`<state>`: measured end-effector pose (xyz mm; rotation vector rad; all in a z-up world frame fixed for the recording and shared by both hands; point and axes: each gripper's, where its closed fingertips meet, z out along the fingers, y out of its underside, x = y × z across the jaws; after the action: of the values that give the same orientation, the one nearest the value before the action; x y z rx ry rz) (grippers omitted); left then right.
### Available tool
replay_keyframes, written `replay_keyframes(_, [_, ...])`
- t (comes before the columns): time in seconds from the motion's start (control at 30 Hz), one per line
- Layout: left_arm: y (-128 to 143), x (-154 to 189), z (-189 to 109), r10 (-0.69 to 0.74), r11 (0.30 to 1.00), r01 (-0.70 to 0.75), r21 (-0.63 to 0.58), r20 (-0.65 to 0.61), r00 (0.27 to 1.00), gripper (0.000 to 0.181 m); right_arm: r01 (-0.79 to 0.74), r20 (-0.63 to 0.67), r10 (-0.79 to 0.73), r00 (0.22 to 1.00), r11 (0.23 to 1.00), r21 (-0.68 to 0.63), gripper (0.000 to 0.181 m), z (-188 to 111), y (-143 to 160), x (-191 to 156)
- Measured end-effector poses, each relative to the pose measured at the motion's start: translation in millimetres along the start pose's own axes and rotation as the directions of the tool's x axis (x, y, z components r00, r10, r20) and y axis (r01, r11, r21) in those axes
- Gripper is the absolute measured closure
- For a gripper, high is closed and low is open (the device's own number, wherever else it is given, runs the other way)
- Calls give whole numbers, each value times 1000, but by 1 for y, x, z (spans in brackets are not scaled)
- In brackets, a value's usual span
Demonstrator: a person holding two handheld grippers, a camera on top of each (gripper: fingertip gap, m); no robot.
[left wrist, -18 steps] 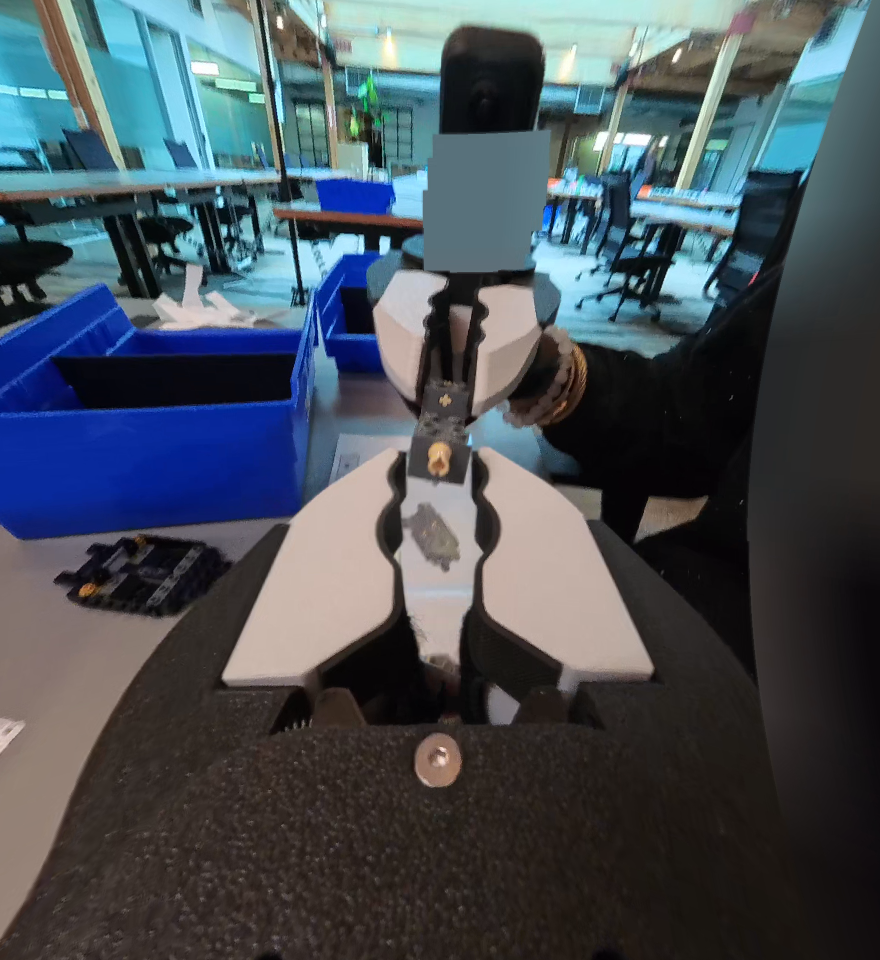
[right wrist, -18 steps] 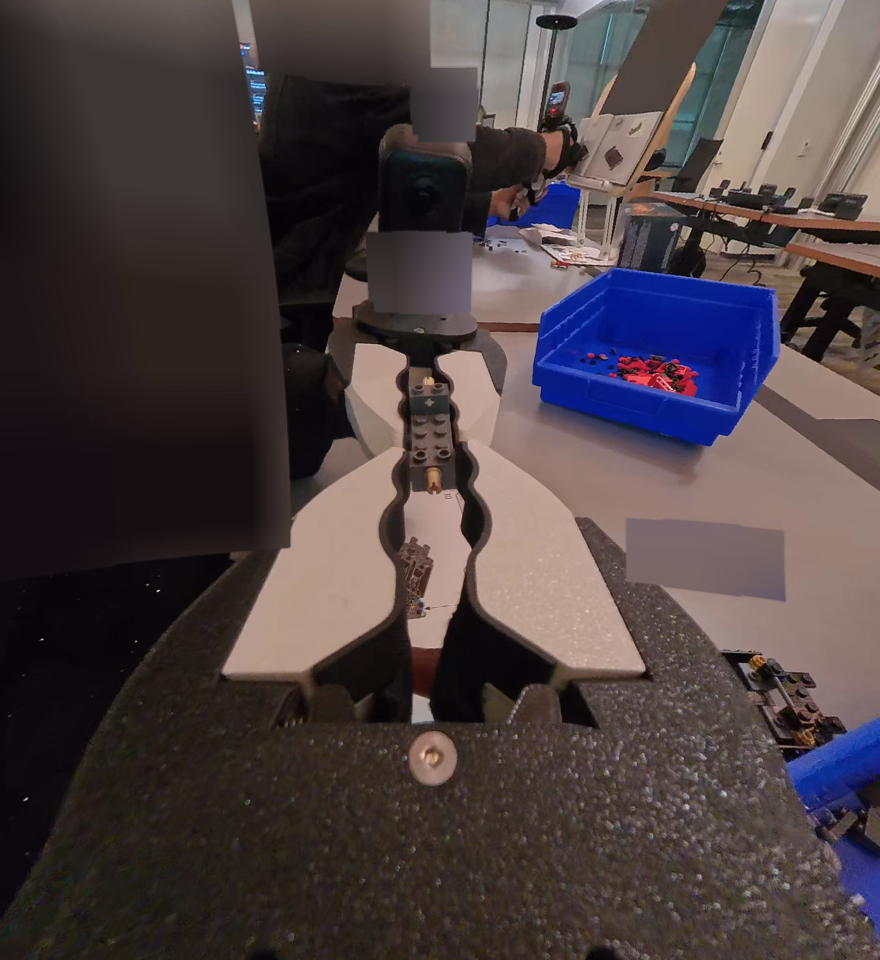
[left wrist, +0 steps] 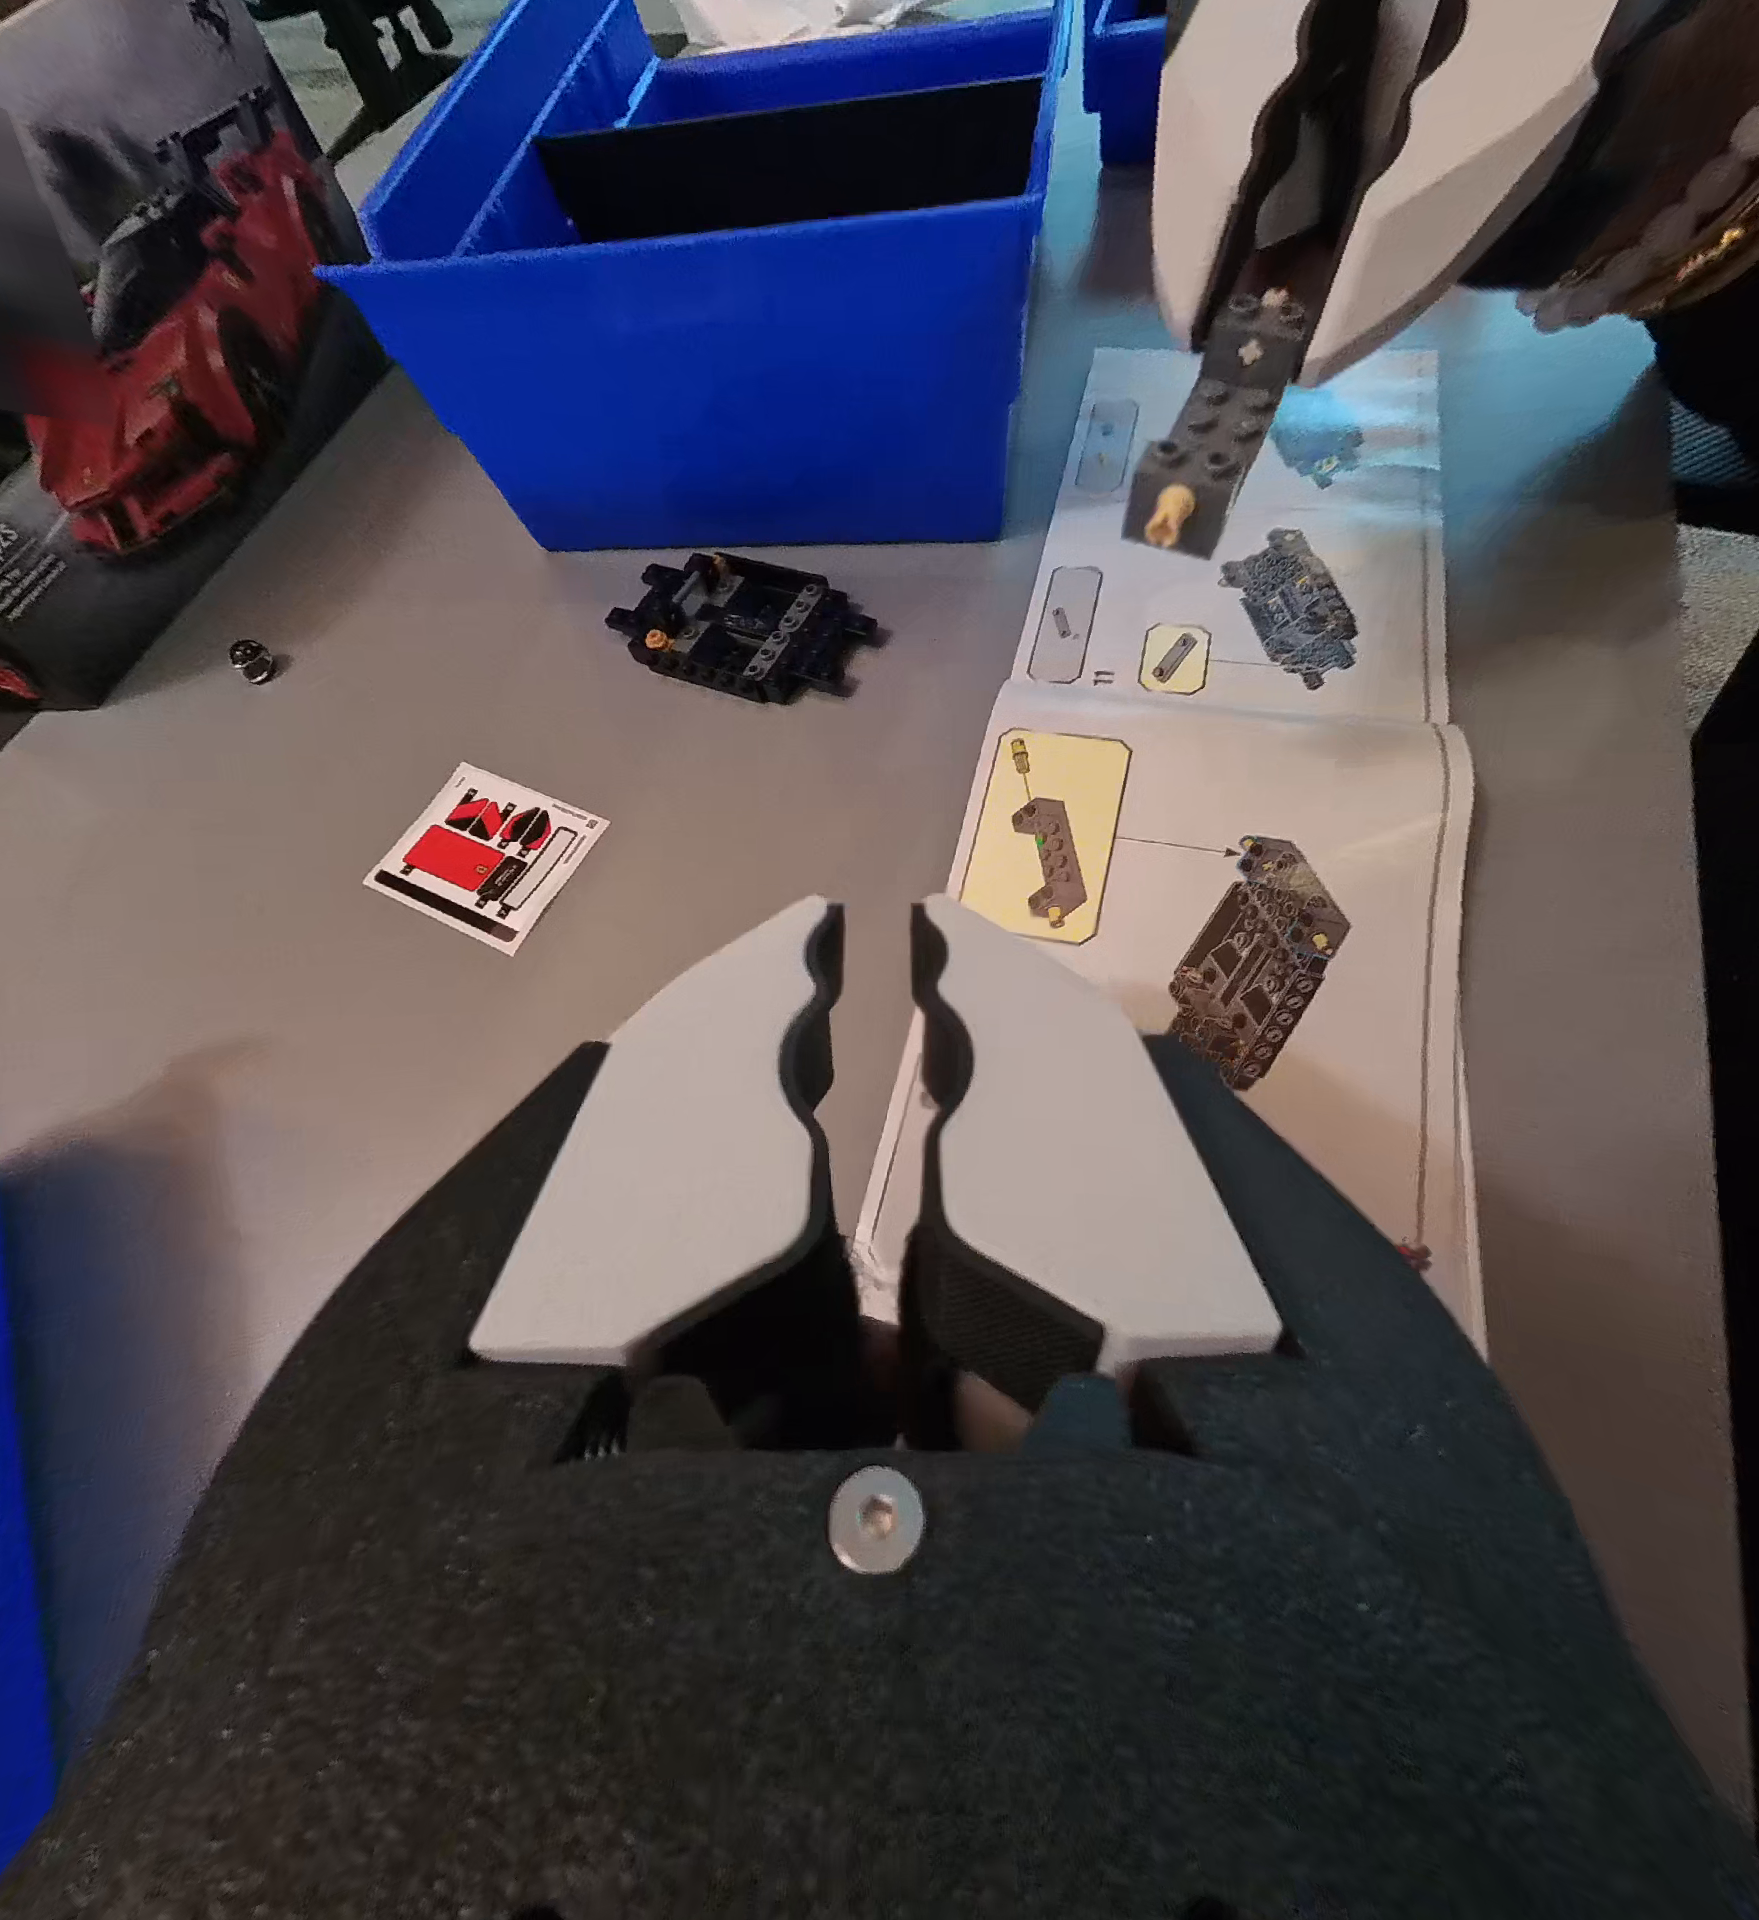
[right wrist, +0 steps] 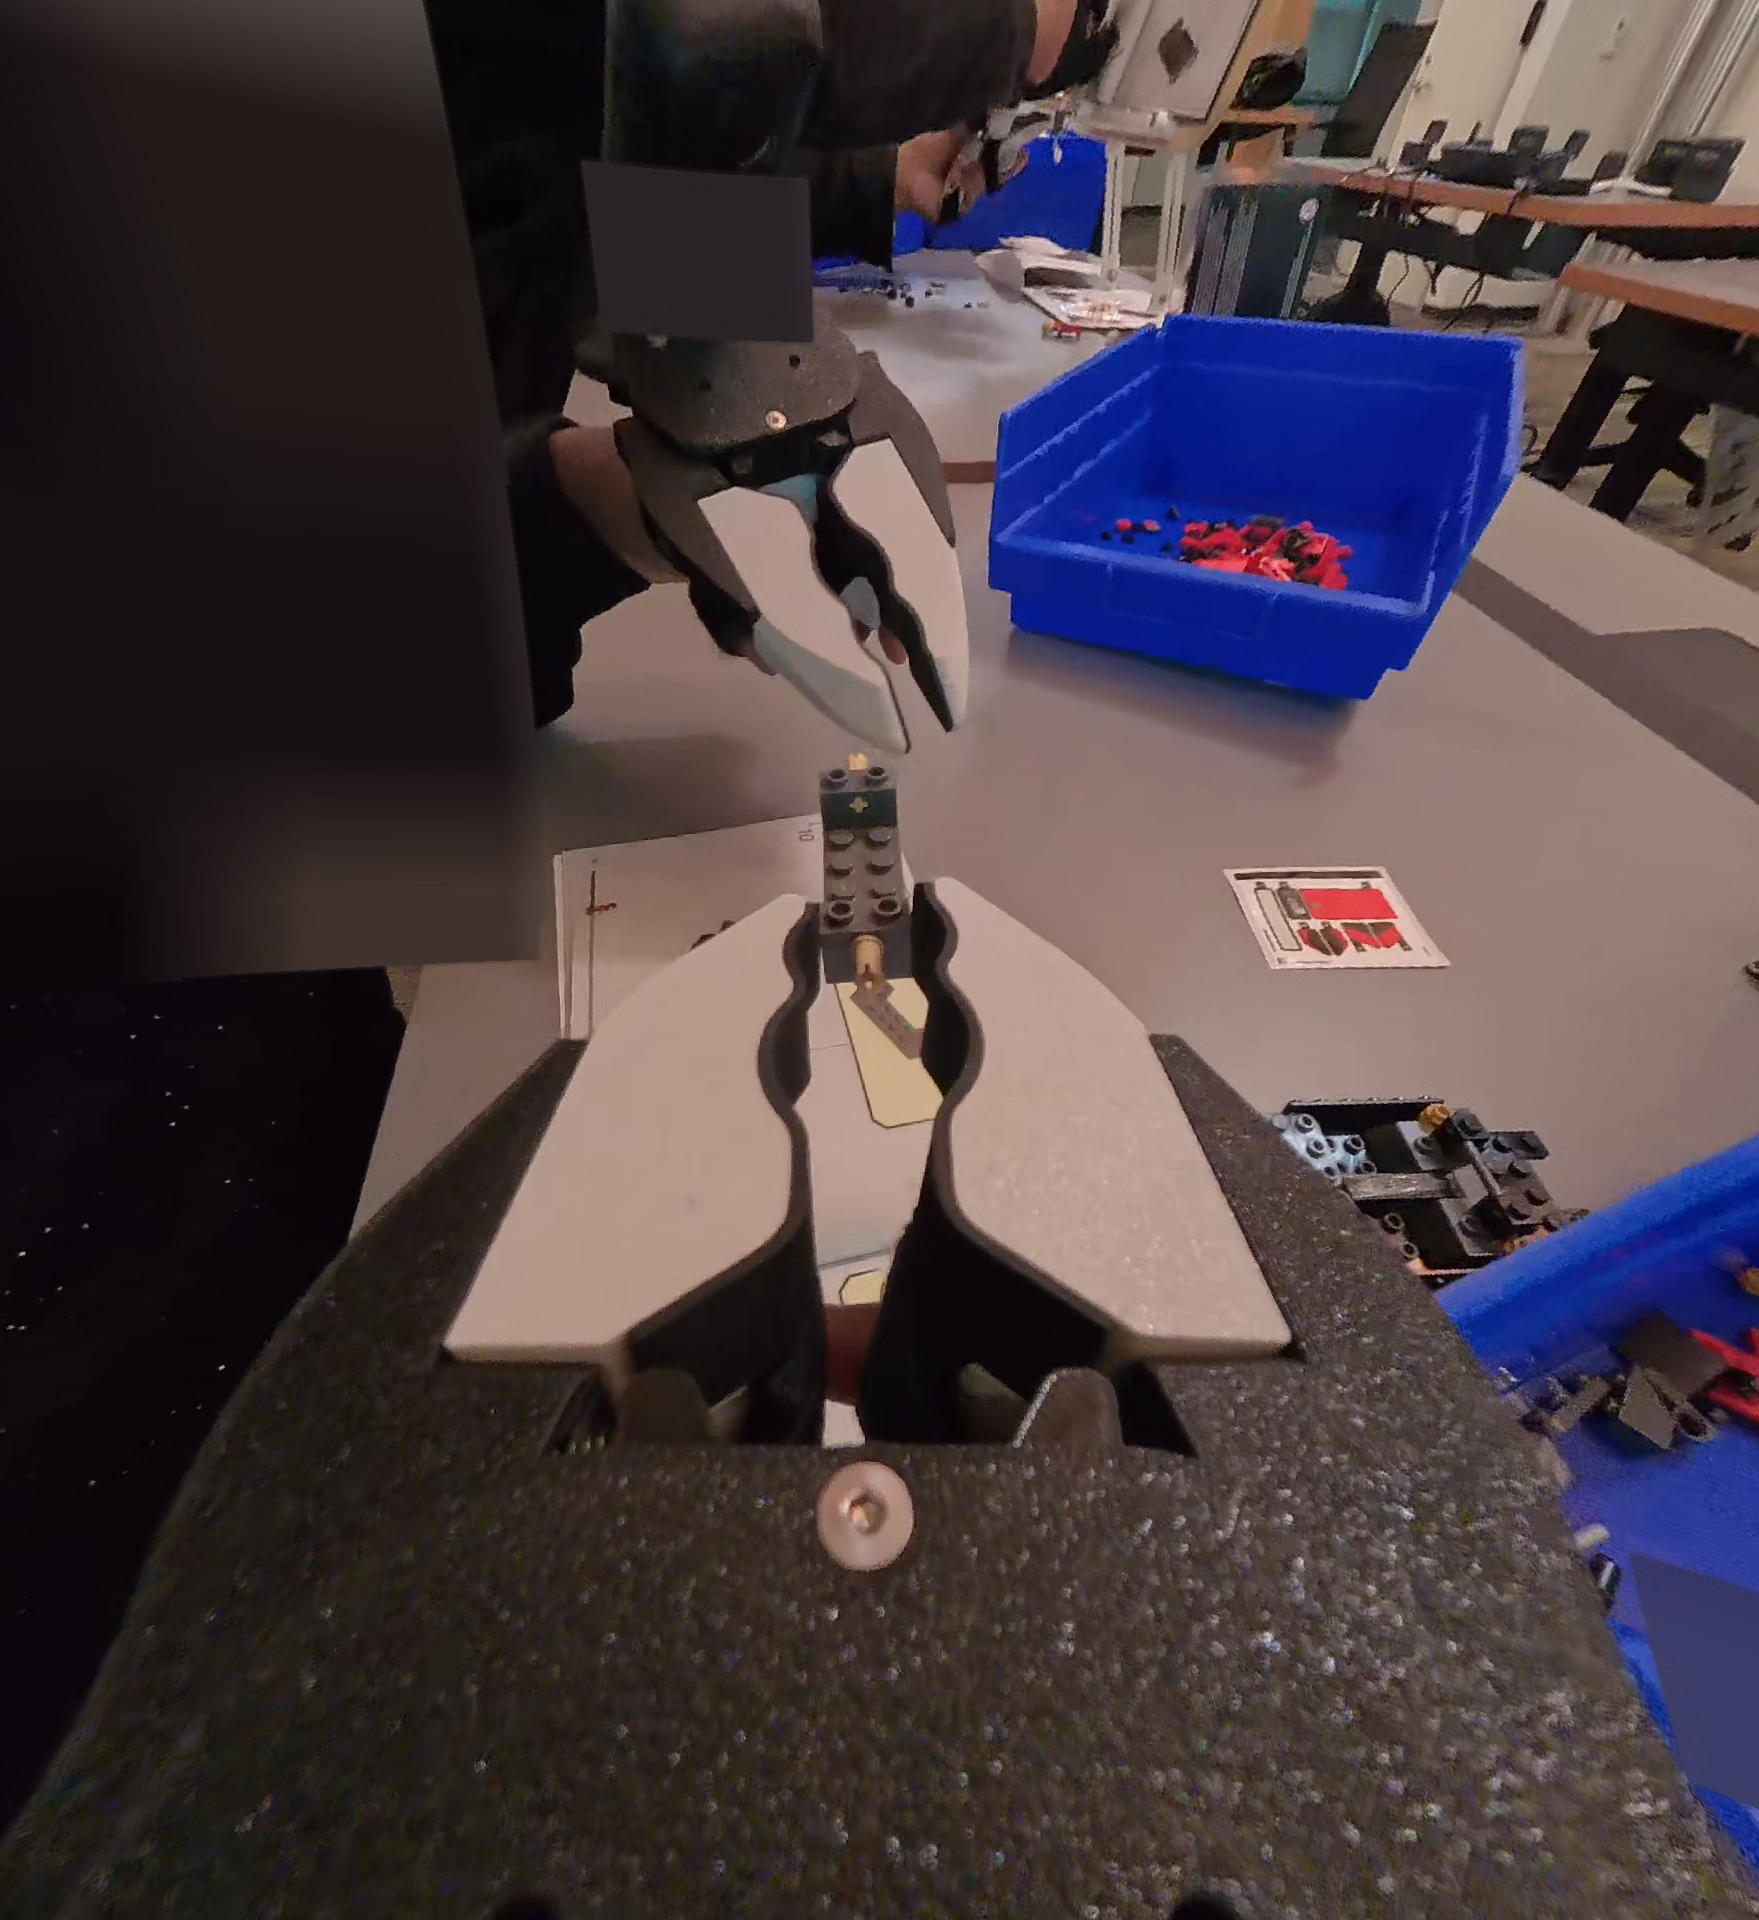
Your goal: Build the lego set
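The grey tabletop (left wrist: 179,935) is seen carrying, at the far side, a blue bin (left wrist: 750,343), with the set's box (left wrist: 116,343) at far left; an open instruction booklet (left wrist: 1239,748) is spread at the right; a black chassis assembly (left wrist: 745,629) is found near the bin, and a sticker sheet (left wrist: 487,857) lies nearer, apart from both. Since a moment ago, the left gripper (left wrist: 870,920) has been drawn away from the dark grey brick (left wrist: 1213,436); its fingers are now held only narrowly apart, with nothing between them. The brick, with a tan pin (left wrist: 1171,511) in its free end, is gripped at one end by the closed fingers of the right gripper (right wrist: 864,940) and is held in the air above the booklet. The pin is judged seated, so the brick is probably ready to be joined to the chassis.
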<state>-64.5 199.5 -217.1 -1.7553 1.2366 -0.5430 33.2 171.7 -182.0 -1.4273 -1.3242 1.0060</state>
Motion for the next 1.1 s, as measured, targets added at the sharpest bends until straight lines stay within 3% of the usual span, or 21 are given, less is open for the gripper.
replay_keyframes(0.03, [2,0,1,3,1000,-3,-9,1,1000,172,-6,5,6,1000,1000,-7,164,1,3,0])
replay_keyframes(0.33, [7,-1,7,9,1000,-9,-23,1,1000,181,-45,28,47,999,997,-68,164,2,21,4])
replay_keyframes(0.53, [4,-9,6,5,1000,-5,-2,60,998,177,-56,6,57,998,992,-116,164,-1,33,12])
replay_keyframes(0.87, [10,-11,13,30,999,-26,-48,91,995,164,-86,-185,50,981,978,-192,164,-16,56,51])
replay_keyframes(1.1, [13,-9,16,42,997,-37,-62,78,996,162,-78,-141,52,989,979,-186,164,-23,57,49])
